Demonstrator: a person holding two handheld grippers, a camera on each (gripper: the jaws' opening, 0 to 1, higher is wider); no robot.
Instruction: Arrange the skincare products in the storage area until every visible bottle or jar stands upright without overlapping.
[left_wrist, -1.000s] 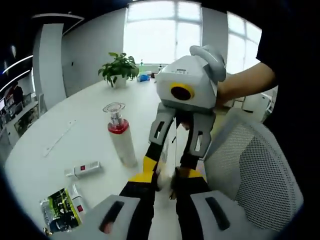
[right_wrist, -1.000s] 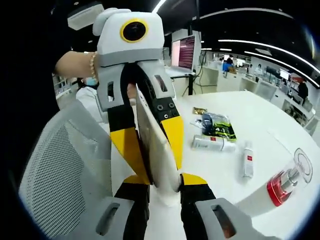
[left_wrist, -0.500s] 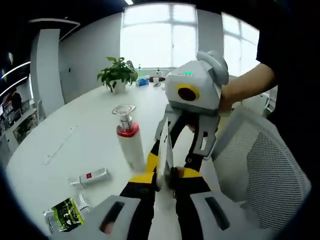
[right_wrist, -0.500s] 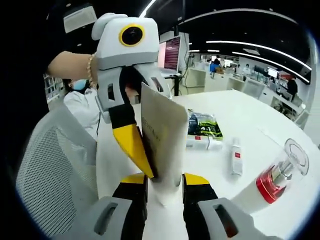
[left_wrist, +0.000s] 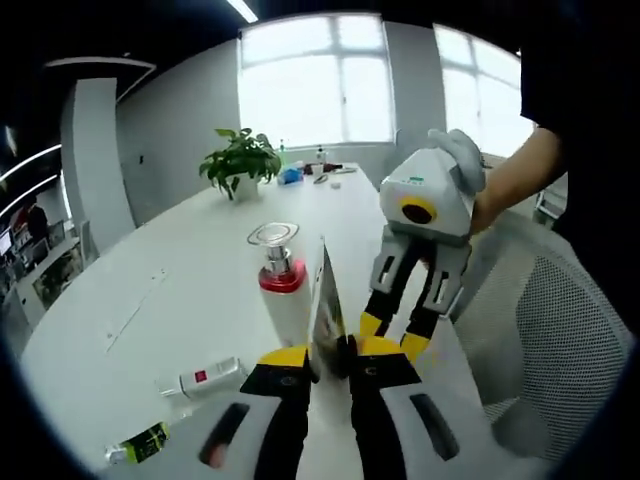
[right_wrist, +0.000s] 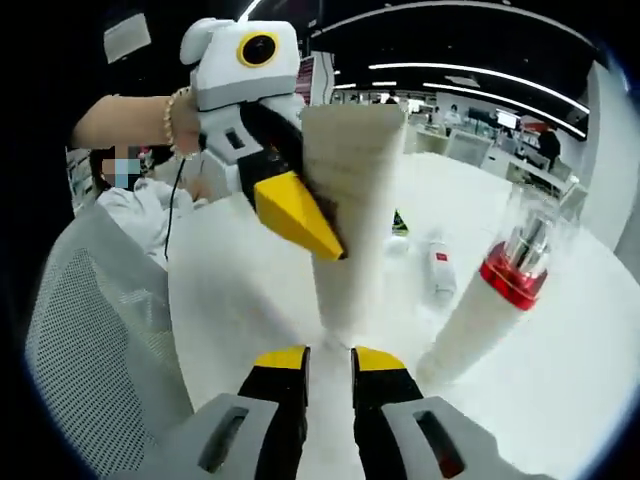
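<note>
Two risks I see: my left tool (right_wrist: 300, 215) clamps the white tube (right_wrist: 350, 210) upright just beside the red-collared pump bottle (right_wrist: 490, 300), and releasing it off-balance could topple it onto that bottle, while my right tool (right_wrist: 328, 358) sits empty, nearly shut.

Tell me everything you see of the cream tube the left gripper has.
The cream tube is a pale, soft-looking squeeze tube with faint print, wide flat crimped end up, narrowing to its cap end on the white table. It stands roughly upright. The left gripper is clamped on its flat upper part; in the left gripper view it shows edge-on. The right gripper sits just short of its base, not gripping. The pump bottle stands beside it, apart.
</note>
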